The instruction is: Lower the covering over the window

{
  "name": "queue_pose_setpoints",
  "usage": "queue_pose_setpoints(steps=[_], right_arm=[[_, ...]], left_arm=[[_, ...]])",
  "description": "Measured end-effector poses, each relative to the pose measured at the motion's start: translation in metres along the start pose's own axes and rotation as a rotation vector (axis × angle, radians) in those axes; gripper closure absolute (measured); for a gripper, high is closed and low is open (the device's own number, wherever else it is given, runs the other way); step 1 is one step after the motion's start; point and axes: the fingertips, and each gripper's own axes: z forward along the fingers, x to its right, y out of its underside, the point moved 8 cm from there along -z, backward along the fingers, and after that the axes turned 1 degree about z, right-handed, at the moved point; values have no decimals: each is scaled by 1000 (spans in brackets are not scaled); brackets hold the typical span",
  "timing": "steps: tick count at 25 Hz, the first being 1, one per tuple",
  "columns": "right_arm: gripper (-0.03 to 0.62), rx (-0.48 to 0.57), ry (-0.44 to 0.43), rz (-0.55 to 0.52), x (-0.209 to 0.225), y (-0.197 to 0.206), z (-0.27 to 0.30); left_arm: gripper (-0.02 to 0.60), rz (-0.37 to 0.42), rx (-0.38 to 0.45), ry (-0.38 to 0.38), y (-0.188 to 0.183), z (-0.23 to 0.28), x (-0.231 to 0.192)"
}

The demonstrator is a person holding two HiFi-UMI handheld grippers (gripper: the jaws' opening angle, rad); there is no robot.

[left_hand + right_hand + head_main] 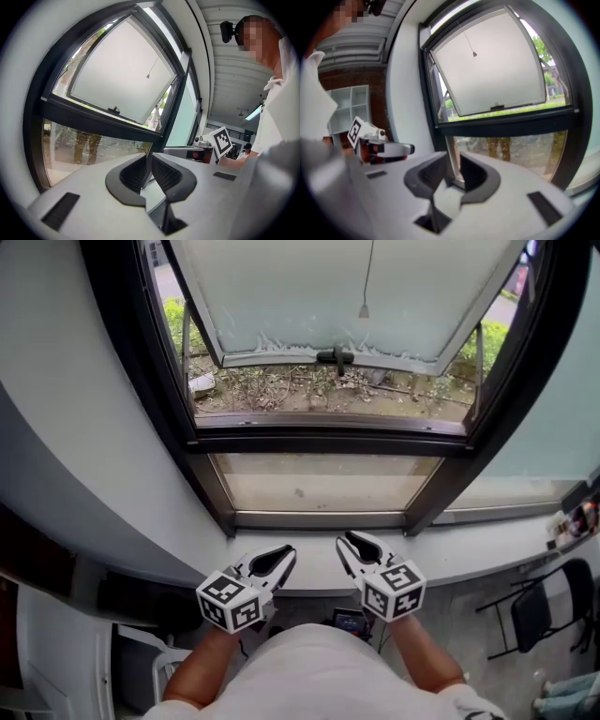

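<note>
A dark-framed window [328, 442] fills the wall ahead, its frosted upper sash [356, 296] tilted outward. A thin pull cord ending in a small cone [364, 310] hangs in front of the sash, and I also see the cone in the left gripper view [148, 76] and the right gripper view [474, 54]. The covering itself is out of view above. My left gripper [289, 550] [148, 158] hovers by the sill, shut and empty. Beside it, my right gripper [344, 540] [454, 159] stands slightly open with nothing between its jaws. Both are far below the cord.
A pale sill [469, 554] runs under the fixed lower pane [319, 486]. A black folding chair [539, 606] stands at the lower right and a ledge with small items [577, 519] lies beside it. A white chair [155, 662] is at the lower left.
</note>
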Motion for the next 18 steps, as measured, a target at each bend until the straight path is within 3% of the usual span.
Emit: queue_pose_setpoints(steps=[5,18], right_arm=[[513,17,-1,-50,6,-16,5],[513,145,51,-240,26,-104,11]], left_arm=[[549,42,9,3,-15,8,-4],[549,260,75,30,-102,37,-18]])
